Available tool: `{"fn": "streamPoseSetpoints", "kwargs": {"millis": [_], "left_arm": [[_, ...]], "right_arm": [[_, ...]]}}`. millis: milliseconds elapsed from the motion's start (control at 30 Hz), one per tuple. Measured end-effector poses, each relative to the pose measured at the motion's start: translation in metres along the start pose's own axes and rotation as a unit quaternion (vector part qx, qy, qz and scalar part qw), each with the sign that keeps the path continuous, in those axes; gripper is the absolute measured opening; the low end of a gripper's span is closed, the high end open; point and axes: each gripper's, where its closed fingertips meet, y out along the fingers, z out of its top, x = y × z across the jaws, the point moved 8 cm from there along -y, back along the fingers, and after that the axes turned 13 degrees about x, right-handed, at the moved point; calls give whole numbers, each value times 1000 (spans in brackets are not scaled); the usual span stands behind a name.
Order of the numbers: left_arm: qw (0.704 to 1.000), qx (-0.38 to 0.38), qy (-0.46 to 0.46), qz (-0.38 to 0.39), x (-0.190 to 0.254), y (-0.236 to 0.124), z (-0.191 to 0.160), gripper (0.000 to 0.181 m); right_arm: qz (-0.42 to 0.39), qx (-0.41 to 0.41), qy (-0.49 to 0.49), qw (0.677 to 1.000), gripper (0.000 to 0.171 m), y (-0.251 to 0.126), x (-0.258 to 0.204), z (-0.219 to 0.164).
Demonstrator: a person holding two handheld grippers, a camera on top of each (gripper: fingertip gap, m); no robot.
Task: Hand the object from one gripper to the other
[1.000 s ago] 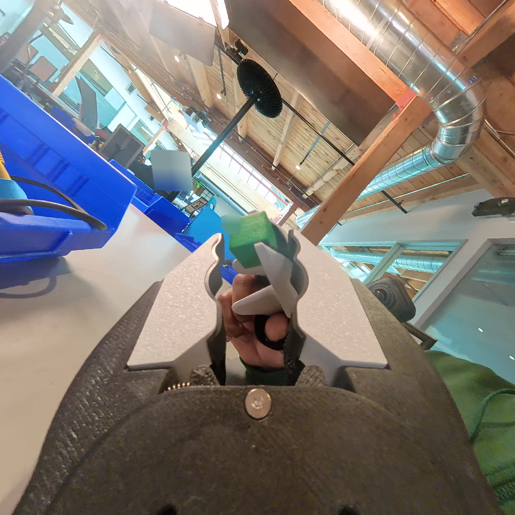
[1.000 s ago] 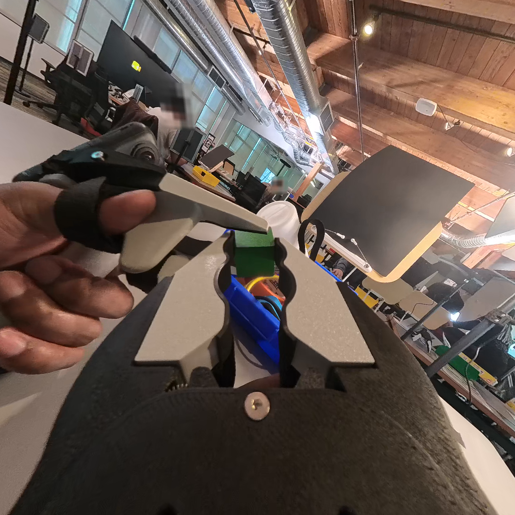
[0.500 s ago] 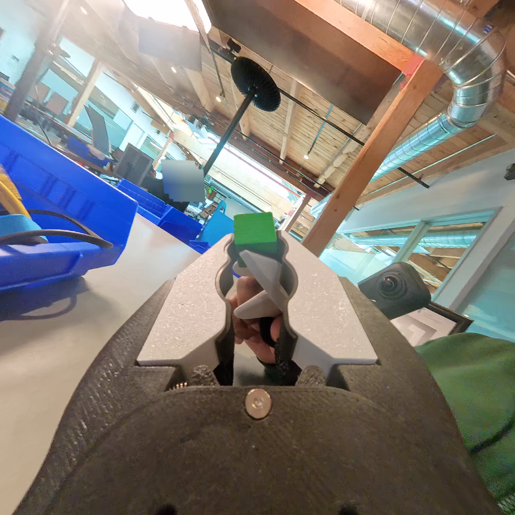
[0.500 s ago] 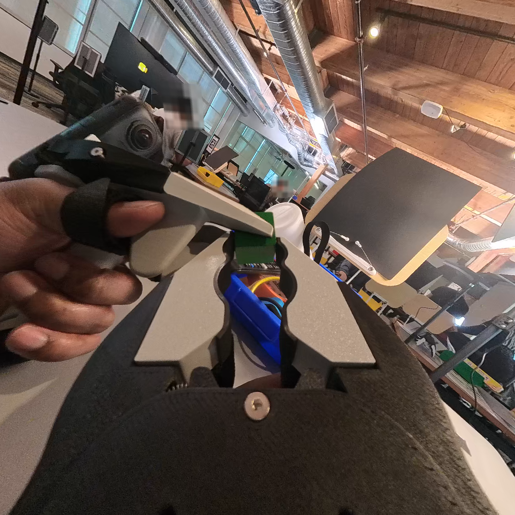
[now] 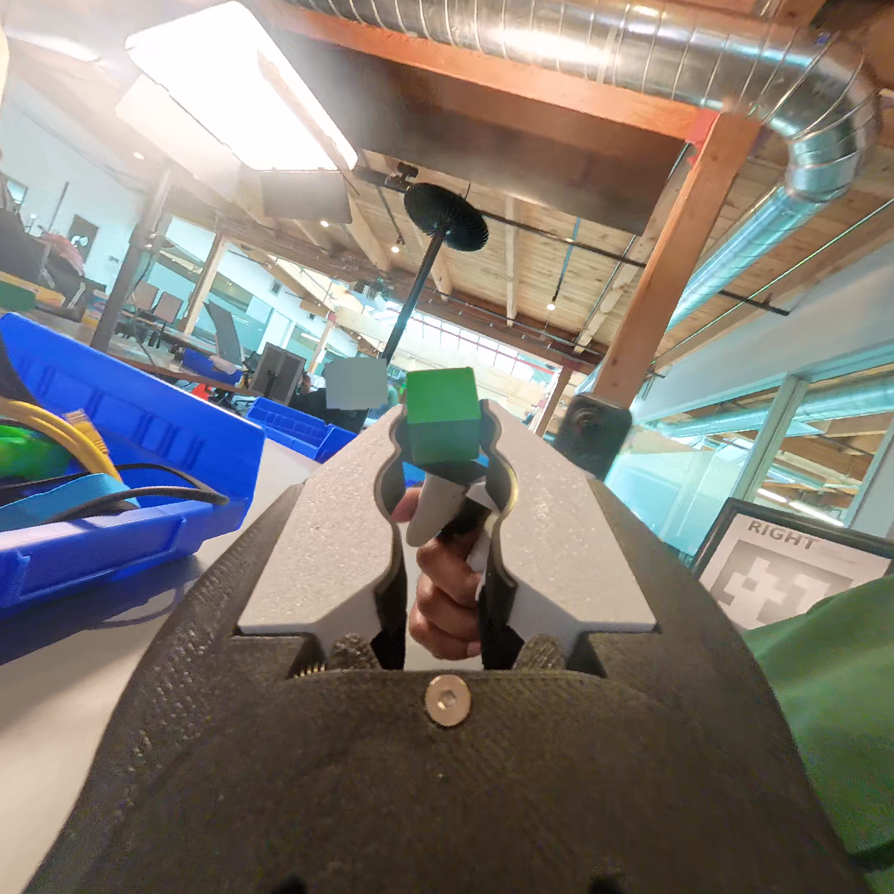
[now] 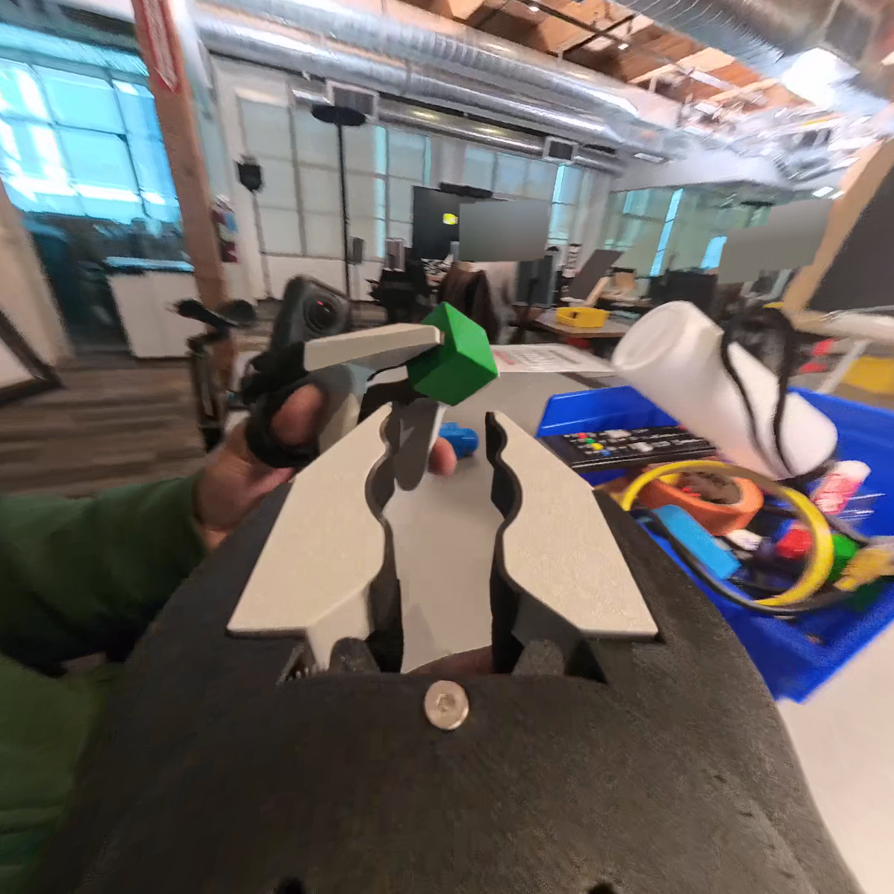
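Observation:
A green cube (image 5: 441,411) sits clamped between the fingertips of my left gripper (image 5: 442,428), held up in the air. In the right wrist view the same cube (image 6: 452,360) shows between the left gripper's two grey fingers (image 6: 372,344), held by a hand in a green sleeve. My right gripper (image 6: 438,416) is open and empty, its jaws wide apart, just below and short of the cube. In the left wrist view the right gripper's grey finger (image 5: 430,505) and the hand holding it show under the cube.
A blue bin (image 6: 817,643) at the right holds a yellow cable, an orange tape roll, a remote and a white roll (image 6: 716,382). It also shows at the left in the left wrist view (image 5: 145,435). A small blue object (image 6: 459,438) lies on the grey table (image 6: 435,556). Less than 4 cm separates the two grippers' tips.
My left gripper has closed on the green cube. My right gripper, which was shut on it, has opened, let go and drawn back, swinging its view downward.

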Motion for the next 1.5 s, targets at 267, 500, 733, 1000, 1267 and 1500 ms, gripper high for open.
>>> {"fn": "streamPoseSetpoints", "kwargs": {"millis": [267,500,733,1000,1267,1500], "left_arm": [[998,7,-59,-35,2,2,-4,29],[999,-12,-30,-38,6,4,-8,28],[999,-15,-19,-37,7,4,-9,29],[999,-16,-39,-24,4,4,-9,29],[999,-9,-32,2,0,3,-7,38],[997,-16,62,49,-1,3,-4,55]], "right_arm": [[54,23,200,978,35,-1,5,0],[71,25,269,960,36,-1,7,-2],[78,29,272,959,30,-2,7,-1],[56,33,228,971,27,-3,9,1],[-10,44,109,993,27,-5,12,7],[-106,28,-62,992,27,-8,16,10]]}}
